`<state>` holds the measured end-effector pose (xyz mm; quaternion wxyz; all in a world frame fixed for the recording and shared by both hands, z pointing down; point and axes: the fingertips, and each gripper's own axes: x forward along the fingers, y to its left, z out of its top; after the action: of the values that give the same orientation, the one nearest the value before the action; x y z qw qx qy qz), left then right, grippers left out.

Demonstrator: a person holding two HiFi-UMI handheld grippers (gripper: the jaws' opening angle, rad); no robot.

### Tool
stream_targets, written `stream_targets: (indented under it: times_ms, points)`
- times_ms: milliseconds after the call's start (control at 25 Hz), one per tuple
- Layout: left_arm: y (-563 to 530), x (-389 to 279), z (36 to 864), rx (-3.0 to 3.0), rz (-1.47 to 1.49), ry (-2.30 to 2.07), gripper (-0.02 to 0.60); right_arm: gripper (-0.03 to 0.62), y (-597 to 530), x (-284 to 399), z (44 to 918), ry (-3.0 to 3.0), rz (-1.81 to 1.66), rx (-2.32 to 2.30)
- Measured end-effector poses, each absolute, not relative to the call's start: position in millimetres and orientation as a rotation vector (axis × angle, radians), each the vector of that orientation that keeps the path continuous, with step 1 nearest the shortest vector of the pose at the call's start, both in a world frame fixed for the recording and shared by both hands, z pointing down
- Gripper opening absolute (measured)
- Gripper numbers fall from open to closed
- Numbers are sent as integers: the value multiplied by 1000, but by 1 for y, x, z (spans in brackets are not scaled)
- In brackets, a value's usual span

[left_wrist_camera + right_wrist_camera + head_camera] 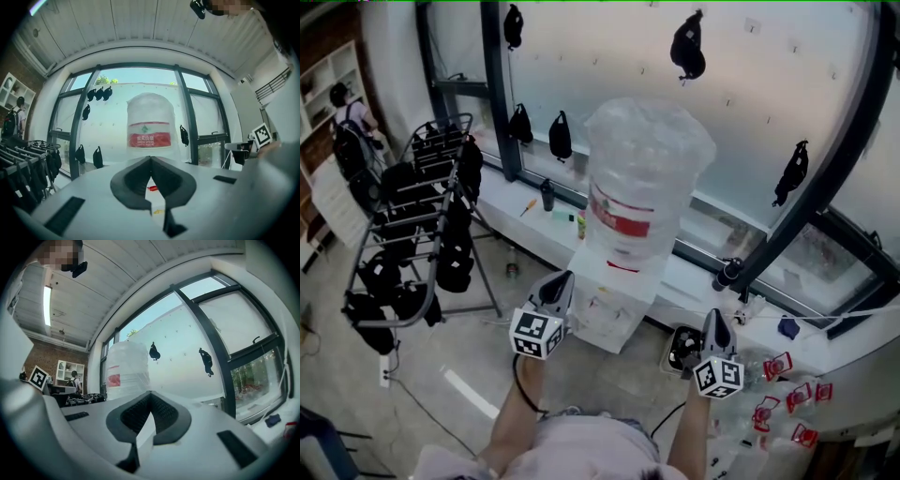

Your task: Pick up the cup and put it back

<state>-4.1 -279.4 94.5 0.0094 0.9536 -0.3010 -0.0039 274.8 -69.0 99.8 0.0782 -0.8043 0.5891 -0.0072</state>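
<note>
Left gripper [560, 282] and right gripper [715, 320] are hanging closed and empty. The water dispenser [614, 300] is standing at twelve o'clock from the left, the nearer one. I'm seeing no cup.

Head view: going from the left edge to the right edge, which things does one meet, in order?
In order: rack of black bags → left tool → big water bottle → right tool → plastic bottles with red labels.

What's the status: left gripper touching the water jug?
Apart. Left gripper view: left gripper, shut, ends short of the water jug, seen whole beyond it.
</note>
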Motion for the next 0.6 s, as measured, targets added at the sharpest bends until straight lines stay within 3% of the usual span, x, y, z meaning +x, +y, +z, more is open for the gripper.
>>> stream_targets:
  times_ms: [600]
  points:
    - [-285, 1, 113, 2946, 17, -920, 25, 15, -78, 272, 109, 1823, -54, -2433]
